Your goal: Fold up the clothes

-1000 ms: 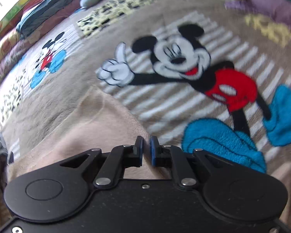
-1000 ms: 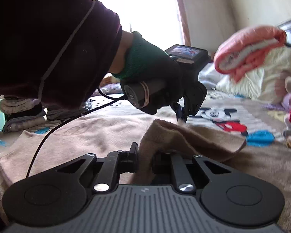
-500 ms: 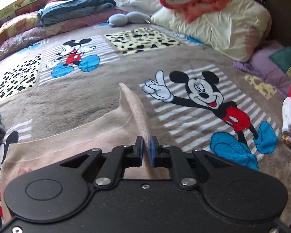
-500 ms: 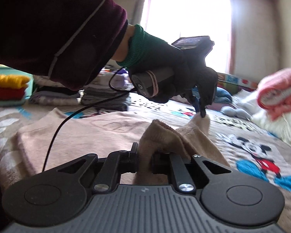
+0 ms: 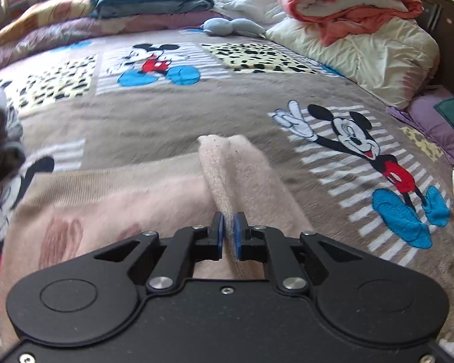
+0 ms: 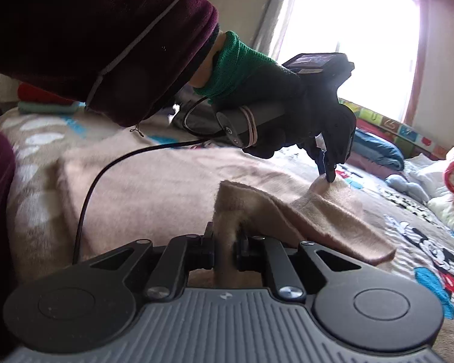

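The right gripper (image 6: 225, 246) is clamped on a raised fold of the beige garment (image 6: 154, 187) — the cloth bunches up between its pads. Farther off, a gloved hand (image 6: 266, 96) holds the left gripper (image 6: 328, 171), pinching another edge of the garment above the cartoon-mouse blanket (image 6: 432, 260).

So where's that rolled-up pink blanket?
In the left wrist view the pink blanket sits top right, on a cream quilt at the bed's far end.
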